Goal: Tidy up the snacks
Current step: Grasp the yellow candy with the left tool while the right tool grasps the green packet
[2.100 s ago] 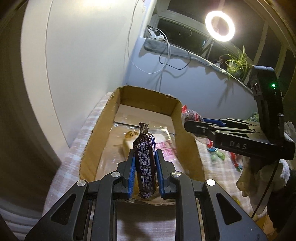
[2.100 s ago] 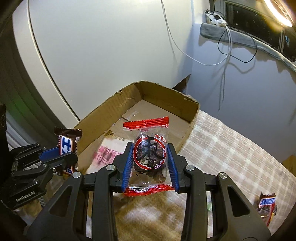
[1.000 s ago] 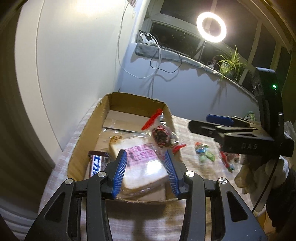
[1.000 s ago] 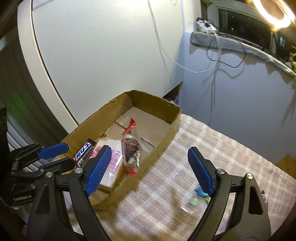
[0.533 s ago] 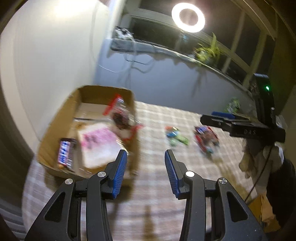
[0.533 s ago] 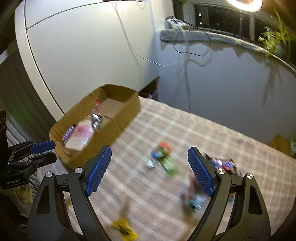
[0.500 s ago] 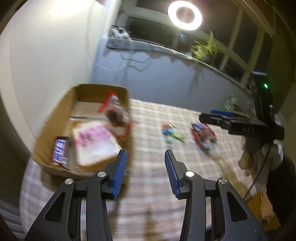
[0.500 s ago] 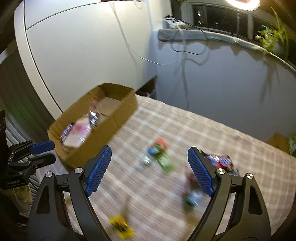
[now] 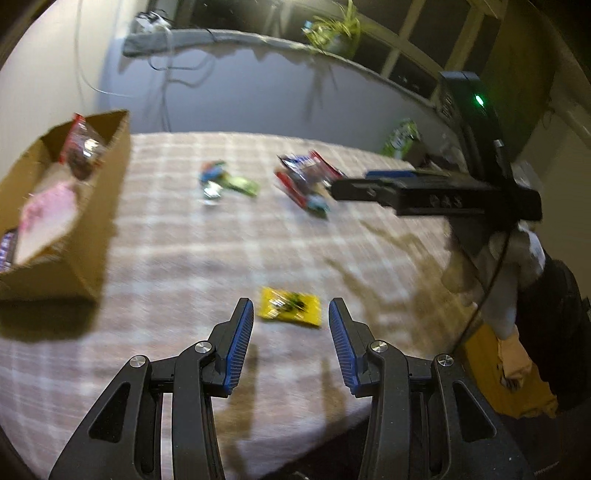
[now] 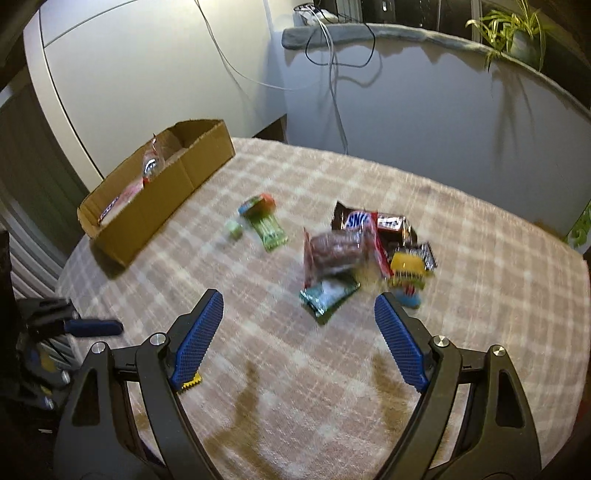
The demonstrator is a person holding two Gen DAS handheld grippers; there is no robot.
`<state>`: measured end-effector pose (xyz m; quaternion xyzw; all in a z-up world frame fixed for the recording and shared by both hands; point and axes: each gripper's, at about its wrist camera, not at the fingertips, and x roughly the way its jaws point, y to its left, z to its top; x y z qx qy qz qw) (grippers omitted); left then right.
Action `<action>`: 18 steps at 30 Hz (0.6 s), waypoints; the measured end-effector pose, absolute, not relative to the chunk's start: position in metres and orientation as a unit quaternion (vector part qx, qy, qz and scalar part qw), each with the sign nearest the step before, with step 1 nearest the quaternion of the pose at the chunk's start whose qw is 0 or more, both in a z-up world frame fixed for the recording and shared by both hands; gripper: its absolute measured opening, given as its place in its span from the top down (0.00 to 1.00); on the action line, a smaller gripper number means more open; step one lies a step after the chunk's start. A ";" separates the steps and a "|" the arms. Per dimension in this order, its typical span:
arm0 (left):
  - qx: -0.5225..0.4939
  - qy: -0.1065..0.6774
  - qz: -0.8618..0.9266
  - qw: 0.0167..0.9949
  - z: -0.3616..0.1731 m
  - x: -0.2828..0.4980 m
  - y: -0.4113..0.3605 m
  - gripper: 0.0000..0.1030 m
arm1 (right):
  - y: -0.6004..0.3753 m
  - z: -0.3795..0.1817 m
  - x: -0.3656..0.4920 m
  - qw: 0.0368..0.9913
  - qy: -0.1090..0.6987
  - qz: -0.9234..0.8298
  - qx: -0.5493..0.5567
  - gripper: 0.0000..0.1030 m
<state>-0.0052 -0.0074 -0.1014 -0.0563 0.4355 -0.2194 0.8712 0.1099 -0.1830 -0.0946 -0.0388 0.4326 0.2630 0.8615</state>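
Cardboard box (image 10: pixel 159 195) far left | snack pile (image 10: pixel 365 251) ahead | left gripper (image 9: pixel 291 339), right gripper (image 10: pixel 299 339) parted, empty

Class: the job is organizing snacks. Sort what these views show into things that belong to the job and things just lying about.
Belongs: cardboard box, yellow packet, green packet, snack pile, left gripper, right gripper.

Lying about: potted plant, cables, checked tablecloth.
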 end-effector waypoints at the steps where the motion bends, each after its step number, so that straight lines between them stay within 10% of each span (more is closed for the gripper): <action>1: -0.055 0.439 -0.222 0.869 -0.104 -0.006 -0.012 0.60 | -0.184 -0.097 0.111 0.860 0.434 0.264 -0.036 0.16; 18: 0.045 0.437 -0.178 0.880 -0.134 0.006 -0.045 0.52 | -0.169 -0.138 0.144 0.853 0.448 0.254 -0.078 0.35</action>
